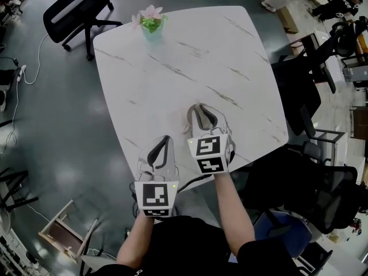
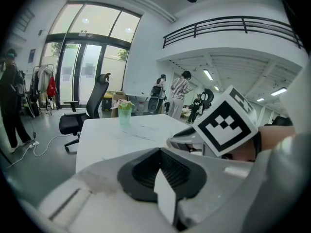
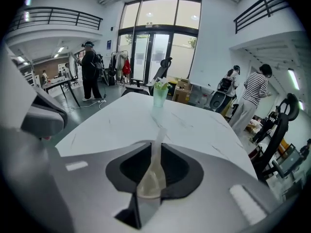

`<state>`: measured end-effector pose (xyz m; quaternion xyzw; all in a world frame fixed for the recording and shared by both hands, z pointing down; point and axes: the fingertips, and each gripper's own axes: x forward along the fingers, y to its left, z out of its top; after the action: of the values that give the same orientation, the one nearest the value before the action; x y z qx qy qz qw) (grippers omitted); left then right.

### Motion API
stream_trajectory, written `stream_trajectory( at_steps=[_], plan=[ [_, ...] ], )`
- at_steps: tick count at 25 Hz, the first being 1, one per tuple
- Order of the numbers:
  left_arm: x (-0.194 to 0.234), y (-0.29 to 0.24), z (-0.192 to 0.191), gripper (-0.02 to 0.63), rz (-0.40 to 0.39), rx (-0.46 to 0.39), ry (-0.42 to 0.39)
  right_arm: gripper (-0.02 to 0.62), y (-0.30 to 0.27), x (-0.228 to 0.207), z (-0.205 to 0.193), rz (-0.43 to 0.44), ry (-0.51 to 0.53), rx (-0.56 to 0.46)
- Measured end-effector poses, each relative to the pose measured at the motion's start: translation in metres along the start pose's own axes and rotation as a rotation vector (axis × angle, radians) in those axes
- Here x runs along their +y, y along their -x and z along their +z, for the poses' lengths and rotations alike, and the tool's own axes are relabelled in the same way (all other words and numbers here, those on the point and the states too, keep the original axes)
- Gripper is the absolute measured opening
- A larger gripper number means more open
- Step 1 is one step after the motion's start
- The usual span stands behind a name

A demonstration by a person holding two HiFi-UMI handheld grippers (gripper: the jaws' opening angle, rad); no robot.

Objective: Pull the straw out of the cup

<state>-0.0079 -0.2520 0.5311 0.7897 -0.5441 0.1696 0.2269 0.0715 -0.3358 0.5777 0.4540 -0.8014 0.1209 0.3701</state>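
Observation:
A pale green cup (image 1: pixel 152 26) stands near the far edge of the white marble table (image 1: pixel 190 68), with pink petals and green leaves sticking out of its top. I cannot make out a straw in it. The same cup (image 2: pixel 125 114) shows small in the left gripper view, and the cup (image 3: pixel 160 96) shows far ahead in the right gripper view. My left gripper (image 1: pixel 166 139) rests at the table's near edge, shut and empty. My right gripper (image 1: pixel 197 108) lies just right of it, a little farther in, also shut on nothing. Both are far from the cup.
A black office chair (image 1: pixel 75 7) stands beyond the table's far left corner, and more dark chairs (image 1: pixel 310 96) crowd its right side. A small wooden stool (image 1: pixel 63 229) lies on the floor at lower left. People stand (image 3: pixel 252 98) in the room behind.

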Motion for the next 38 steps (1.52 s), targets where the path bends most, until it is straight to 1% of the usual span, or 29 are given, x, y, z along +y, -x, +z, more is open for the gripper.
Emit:
stream_trajectory(
  at_steps=[11, 15, 18, 24, 30, 38],
  plan=[
    [0.005, 0.008, 0.003, 0.002, 0.033, -0.013, 0.008, 0.066, -0.006, 0.002, 0.003, -0.023, 0.076, 0.07],
    [0.007, 0.014, 0.005, 0.002, 0.044, -0.021, 0.005, 0.046, -0.004, 0.004, 0.003, -0.005, 0.061, 0.061],
    [0.008, 0.019, 0.007, 0.002, 0.048, -0.027, 0.0, 0.044, 0.001, 0.005, 0.007, -0.006, 0.04, 0.017],
    [0.003, 0.029, 0.007, 0.002, 0.041, -0.038, -0.011, 0.043, 0.025, 0.002, 0.022, -0.029, -0.006, -0.114],
    [-0.008, 0.044, 0.011, 0.002, 0.02, -0.059, -0.031, 0.043, 0.06, 0.004, 0.04, -0.043, -0.041, -0.263],
    [-0.027, 0.071, 0.012, 0.002, -0.022, -0.093, -0.07, 0.043, 0.117, 0.009, 0.046, -0.075, -0.115, -0.414]
  ],
)
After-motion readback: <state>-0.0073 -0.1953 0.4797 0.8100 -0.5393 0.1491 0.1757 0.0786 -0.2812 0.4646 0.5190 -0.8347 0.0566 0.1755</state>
